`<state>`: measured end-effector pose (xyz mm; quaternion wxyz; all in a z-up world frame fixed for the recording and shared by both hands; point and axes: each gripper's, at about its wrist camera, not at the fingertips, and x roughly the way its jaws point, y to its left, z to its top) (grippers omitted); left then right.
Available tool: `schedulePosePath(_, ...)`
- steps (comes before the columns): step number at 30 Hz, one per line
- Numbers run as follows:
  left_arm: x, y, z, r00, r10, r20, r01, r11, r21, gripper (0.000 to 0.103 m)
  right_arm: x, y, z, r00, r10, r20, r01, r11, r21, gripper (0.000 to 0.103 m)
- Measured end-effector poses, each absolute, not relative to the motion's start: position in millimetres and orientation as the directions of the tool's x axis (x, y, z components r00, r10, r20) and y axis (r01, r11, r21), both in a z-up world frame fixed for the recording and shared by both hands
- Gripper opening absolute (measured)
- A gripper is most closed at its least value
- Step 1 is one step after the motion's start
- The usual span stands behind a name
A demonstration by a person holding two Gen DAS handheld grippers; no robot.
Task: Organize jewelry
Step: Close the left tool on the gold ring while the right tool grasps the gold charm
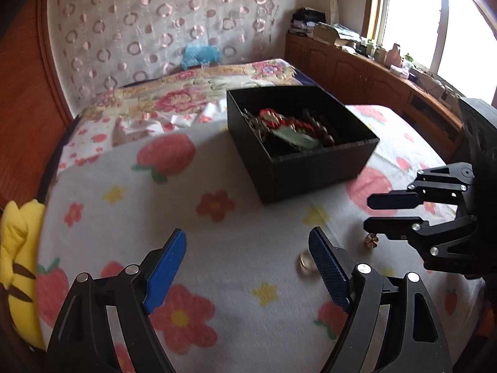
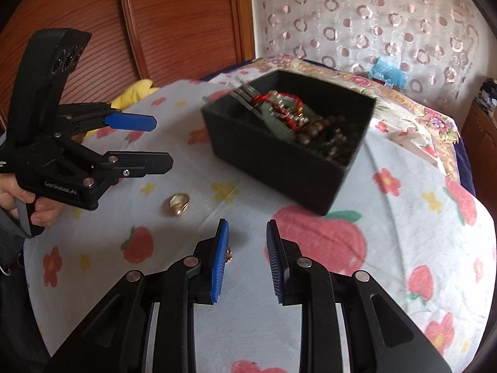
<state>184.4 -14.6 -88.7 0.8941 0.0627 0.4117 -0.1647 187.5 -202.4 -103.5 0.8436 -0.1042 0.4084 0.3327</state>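
A black open box [image 1: 313, 168] [image 2: 279, 161] sits on the flowered bedspread and holds beads, a green piece and red-and-silver jewelry [image 1: 292, 127] [image 2: 289, 118]. A gold ring [image 2: 178, 204] [image 1: 305, 262] lies on the cloth in front of the box. A small gold piece [image 1: 371, 240] [image 2: 229, 253] lies nearby, just beside my right gripper's left finger. My left gripper [image 1: 248, 245] [image 2: 161, 140] is open and empty, with the ring by its right finger. My right gripper [image 2: 247, 233] [image 1: 369, 213] is open and empty, low over the cloth.
A yellow plush toy [image 1: 18, 267] lies at the bed's left edge by the wooden headboard [image 2: 174, 18]. A folded floral quilt [image 1: 192, 90] lies behind the box. A wooden cabinet [image 1: 366, 71] with clutter stands under the window.
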Motion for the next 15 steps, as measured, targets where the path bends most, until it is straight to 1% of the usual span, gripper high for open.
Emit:
schedulePosePath(6,176.3,-18.6,-100.3,0.572,-0.254,-0.78,0.364,0.931,-0.036,0.078,176.4,-193.9,-103.7,0.448,0.464,-0.764,-0.662,0.747,0.065,0.027)
schedulePosePath(11,170.3,-25.4,-104.2,0.555,-0.261,-0.79,0.385,0.922,-0.034,0.078,167.9,-199.5,-93.8,0.456,0.49,-0.743,-0.655,0.75,0.092,0.027)
schedulePosePath(15,168.7,-30.9,-105.1,0.545,-0.264,-0.796,0.4,0.916,-0.03,0.078,159.6,-197.0,-94.3,0.433,0.503,-0.748,-0.673,0.733,0.102,0.027)
